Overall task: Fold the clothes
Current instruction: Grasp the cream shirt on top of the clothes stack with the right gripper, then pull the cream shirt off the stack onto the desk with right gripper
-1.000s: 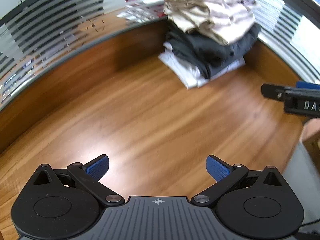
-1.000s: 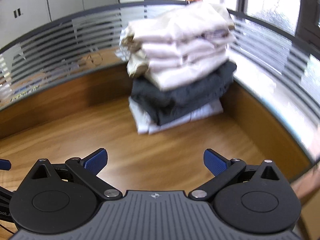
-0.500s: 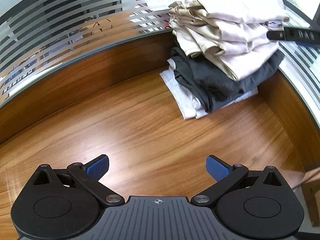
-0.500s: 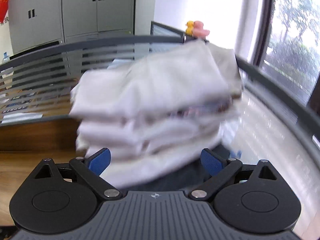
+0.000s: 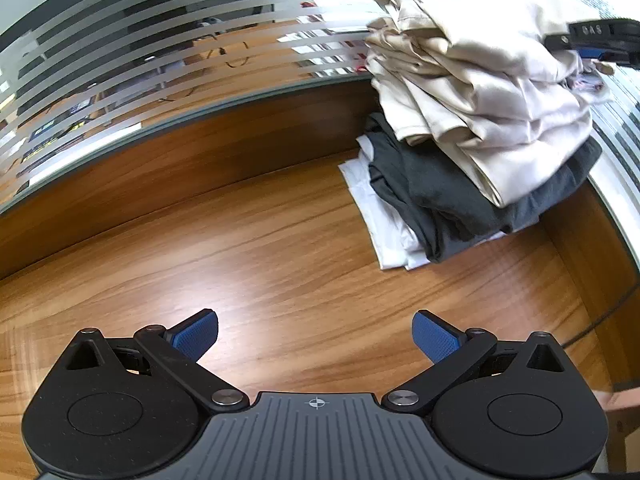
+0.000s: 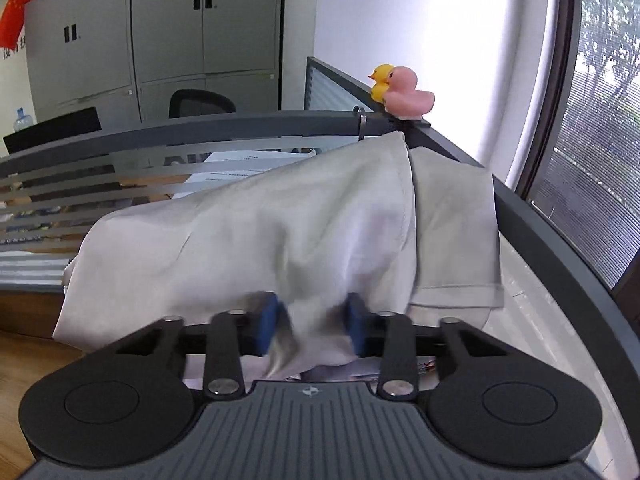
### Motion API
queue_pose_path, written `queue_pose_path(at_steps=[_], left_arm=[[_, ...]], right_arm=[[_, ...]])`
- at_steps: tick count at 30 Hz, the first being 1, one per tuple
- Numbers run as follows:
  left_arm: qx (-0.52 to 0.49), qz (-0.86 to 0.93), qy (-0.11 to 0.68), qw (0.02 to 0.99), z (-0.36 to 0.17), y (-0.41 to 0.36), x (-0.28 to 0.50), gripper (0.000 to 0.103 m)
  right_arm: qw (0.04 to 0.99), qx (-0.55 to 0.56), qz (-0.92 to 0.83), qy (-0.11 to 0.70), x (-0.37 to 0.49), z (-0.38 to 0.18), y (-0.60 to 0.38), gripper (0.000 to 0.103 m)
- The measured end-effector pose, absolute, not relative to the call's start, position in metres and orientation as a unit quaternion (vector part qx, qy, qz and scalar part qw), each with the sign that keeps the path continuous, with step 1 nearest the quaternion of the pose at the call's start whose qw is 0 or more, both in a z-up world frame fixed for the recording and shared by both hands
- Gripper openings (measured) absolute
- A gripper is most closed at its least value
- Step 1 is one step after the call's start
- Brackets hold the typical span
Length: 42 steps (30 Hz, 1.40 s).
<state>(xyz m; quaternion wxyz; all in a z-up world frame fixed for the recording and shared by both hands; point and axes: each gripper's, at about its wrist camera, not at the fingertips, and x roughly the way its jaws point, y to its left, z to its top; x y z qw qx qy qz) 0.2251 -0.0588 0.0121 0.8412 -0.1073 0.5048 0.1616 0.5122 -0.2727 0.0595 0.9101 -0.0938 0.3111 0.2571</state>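
The top cream garment [image 6: 280, 232] is pinched by the right gripper [image 6: 312, 324], apparently lying crosswise on the stack [image 5: 472, 152]; the left gripper [image 5: 316, 336] is held spread.

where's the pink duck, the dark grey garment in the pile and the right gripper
pink duck [image 6: 408, 94]: right wrist view, on its body.
dark grey garment [image 5: 436, 188]: left wrist view, on its folded front.
right gripper [image 6: 312, 326]: right wrist view, midway between its blue fingertips, which pinch the top beige garment [image 6: 260, 232].
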Motion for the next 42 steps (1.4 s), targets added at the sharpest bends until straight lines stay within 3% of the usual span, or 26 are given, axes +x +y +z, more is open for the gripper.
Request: queue_pose_path(at_steps=[1, 4, 9, 18, 27, 34, 42], left_arm=[[-0.11, 0.165, 0.502, 0.842, 0.013, -0.057, 0.223, 0.103], [-0.118, 0.173, 0.494, 0.844, 0.017, -0.051, 0.217, 0.103], [-0.129, 0.187, 0.481, 0.847, 0.023, -0.038, 0.203, 0.103], [-0.129, 0.213, 0.483, 0.839, 0.015, -0.007, 0.161, 0.103], [-0.127, 0.2, 0.523, 0.819, -0.027, 0.0, 0.124, 0.103], [-0.106, 0.147, 0.54, 0.822, -0.054, -0.031, 0.125, 0.103], [-0.081, 0.101, 0.537, 0.834, -0.069, -0.076, 0.153, 0.103]], right_arm=[[0.908, -0.087, 0.266, 0.312, 0.509, 0.06, -0.271, 0.013], [0.898, -0.068, 0.299, 0.316, 0.492, 0.062, -0.265, 0.008], [0.868, -0.043, 0.373, 0.326, 0.447, 0.066, -0.243, 0.006], [0.777, -0.045, 0.48, 0.405, 0.327, 0.011, -0.171, 0.006], [0.659, -0.128, 0.492, 0.554, 0.217, -0.118, -0.13, 0.01], [0.659, -0.112, 0.482, 0.566, 0.197, -0.117, -0.167, 0.02], [0.693, -0.083, 0.433, 0.571, 0.216, -0.103, -0.233, 0.021]])
